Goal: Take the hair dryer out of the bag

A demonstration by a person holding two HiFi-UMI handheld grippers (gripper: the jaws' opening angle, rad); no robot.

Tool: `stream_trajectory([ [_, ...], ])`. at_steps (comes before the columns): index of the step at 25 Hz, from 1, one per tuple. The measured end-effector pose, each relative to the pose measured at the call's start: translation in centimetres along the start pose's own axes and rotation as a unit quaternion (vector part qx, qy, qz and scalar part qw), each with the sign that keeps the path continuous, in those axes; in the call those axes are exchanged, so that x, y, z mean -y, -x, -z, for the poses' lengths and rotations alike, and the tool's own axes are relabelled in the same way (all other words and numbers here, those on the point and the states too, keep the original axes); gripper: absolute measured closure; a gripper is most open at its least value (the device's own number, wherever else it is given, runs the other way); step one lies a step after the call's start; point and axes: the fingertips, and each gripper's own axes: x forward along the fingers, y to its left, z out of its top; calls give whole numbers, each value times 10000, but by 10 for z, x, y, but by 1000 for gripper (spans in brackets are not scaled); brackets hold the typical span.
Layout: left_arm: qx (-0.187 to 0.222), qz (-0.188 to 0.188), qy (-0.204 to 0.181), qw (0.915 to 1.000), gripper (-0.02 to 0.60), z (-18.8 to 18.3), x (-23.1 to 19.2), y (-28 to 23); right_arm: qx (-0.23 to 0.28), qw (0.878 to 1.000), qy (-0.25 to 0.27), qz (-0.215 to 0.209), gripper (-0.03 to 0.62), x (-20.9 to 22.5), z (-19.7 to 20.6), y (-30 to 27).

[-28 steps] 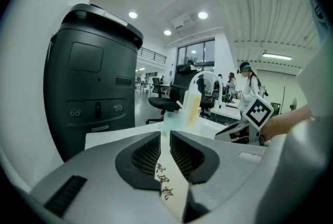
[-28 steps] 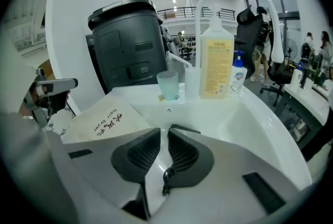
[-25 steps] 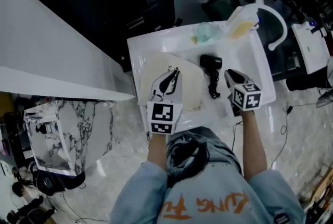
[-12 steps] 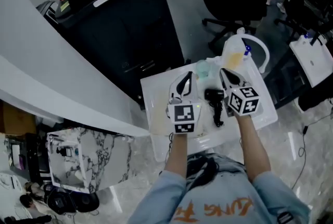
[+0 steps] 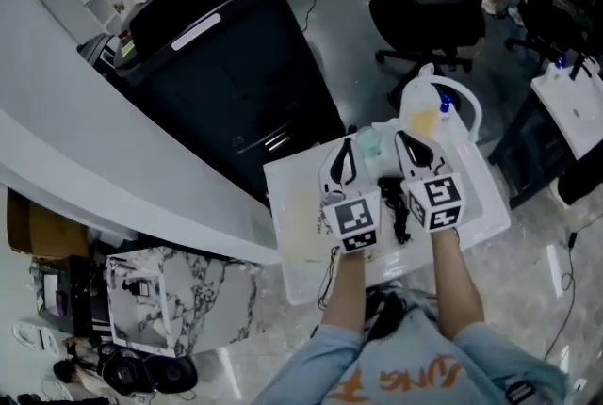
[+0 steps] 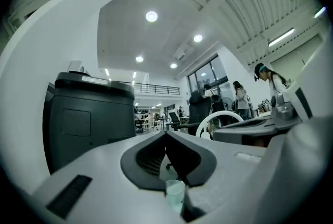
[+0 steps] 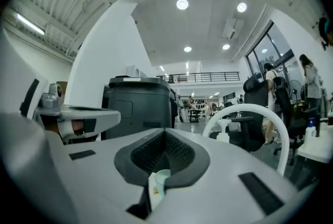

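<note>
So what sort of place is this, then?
Probably an open-plan office or lab: a swivel office chair, a big dark cabinet-like machine, and recessed ceiling lights over a large hall.

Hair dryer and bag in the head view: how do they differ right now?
The hair dryer is black and compact with a trailing cord; the bag is pale cream and lies flat. In the head view the hair dryer sits between the left gripper and right gripper; the bag lies left of both. Shared: both rest on the white table, unheld; both grippers are shut and empty.
</note>
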Motion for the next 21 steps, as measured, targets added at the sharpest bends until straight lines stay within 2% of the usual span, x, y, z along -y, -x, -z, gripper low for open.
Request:
stream_trajectory([
  [7, -62, -50, -69, 9999, 578, 9, 11, 8, 18, 9997, 224, -114, 595, 0, 3, 10],
  [16, -221, -64, -229, 9995, 578, 14, 19, 9, 34, 9999, 21, -167, 595, -1, 1, 10],
  [21, -215, -117, -104, 9996, 578, 13, 14, 11, 63, 9995, -3, -298, 595, -4, 0, 6],
])
